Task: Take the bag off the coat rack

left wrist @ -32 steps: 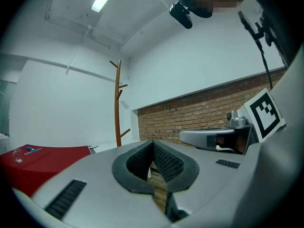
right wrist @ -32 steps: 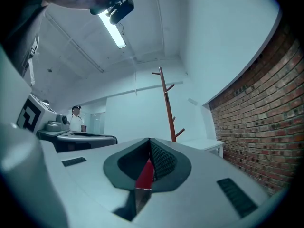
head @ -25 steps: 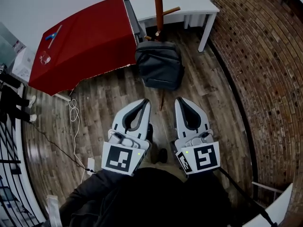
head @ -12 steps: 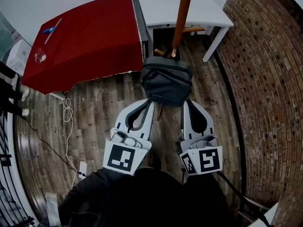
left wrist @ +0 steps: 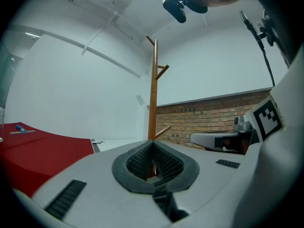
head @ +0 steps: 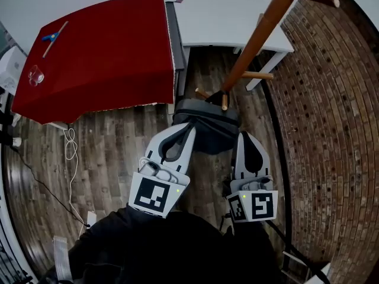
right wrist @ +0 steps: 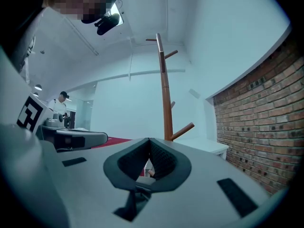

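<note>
A dark grey backpack (head: 207, 126) hangs low on the wooden coat rack (head: 260, 34), its top by the short lower pegs (head: 224, 101). In the head view my left gripper (head: 190, 127) sits at the bag's left edge, jaw tips together with nothing between them. My right gripper (head: 244, 136) is at the bag's lower right corner, also shut and empty. Whether either one touches the bag I cannot tell. The left gripper view shows the left gripper (left wrist: 153, 142) facing the rack pole (left wrist: 152, 89). In the right gripper view the right gripper (right wrist: 149, 139) faces the rack pole (right wrist: 165, 94). The bag is hidden in both gripper views.
A table with a red cloth (head: 100, 52) stands to the left, carrying a glass (head: 35, 74) and a blue-handled tool (head: 52, 35). A white desk (head: 225, 16) is behind the rack. A brick wall (head: 331, 129) runs along the right. A white cable (head: 70, 152) lies on the wooden floor.
Both grippers have come forward towards the rack, still shut. The bag, earlier well ahead of them, is now right at their tips, and the rack pole looms larger.
</note>
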The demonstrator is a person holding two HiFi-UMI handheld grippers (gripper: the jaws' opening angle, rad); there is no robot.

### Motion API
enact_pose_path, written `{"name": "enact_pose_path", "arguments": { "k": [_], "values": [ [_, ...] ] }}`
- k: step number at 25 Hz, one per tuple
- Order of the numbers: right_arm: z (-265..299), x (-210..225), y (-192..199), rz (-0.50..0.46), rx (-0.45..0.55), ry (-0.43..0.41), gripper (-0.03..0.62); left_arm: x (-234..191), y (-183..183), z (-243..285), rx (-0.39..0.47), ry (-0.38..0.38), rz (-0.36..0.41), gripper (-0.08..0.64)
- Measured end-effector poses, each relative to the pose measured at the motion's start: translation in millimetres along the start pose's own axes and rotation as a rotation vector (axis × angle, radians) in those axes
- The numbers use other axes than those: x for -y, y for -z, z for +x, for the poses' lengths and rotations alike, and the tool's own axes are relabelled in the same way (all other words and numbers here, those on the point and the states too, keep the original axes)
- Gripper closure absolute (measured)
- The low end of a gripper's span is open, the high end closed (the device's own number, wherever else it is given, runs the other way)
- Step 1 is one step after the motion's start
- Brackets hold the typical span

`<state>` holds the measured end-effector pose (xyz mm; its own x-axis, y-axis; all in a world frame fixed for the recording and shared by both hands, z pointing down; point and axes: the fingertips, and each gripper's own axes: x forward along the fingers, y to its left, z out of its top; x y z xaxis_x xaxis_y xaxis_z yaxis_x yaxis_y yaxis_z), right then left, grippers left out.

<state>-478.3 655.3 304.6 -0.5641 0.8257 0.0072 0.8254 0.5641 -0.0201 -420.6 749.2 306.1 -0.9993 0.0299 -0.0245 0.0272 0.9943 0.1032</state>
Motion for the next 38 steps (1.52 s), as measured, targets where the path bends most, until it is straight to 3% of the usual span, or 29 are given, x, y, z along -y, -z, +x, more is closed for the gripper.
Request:
{"name": "enact_pose_path", "arguments": {
  "k": [7, 17, 29, 38],
  "values": [
    [44, 11, -8, -0.031, 0.016, 0.046, 0.586, -29, -9, 35, 0.019, 0.050, 0.003, 0.551],
    [58, 25, -4, -0.038, 0.010, 0.081, 0.586, -39, -3, 61, 0.006, 0.080, -0.012, 0.551],
    [91, 74, 2, -0.013, 0.044, 0.018, 0.586, -34, 5, 103, 0.001, 0.030, 0.039, 0.551],
    [98, 85, 40, 0.000, 0.031, -0.052, 0.584, -27, 41, 120, -0.018, 0.030, 0.030, 0.548]
  ]
}}
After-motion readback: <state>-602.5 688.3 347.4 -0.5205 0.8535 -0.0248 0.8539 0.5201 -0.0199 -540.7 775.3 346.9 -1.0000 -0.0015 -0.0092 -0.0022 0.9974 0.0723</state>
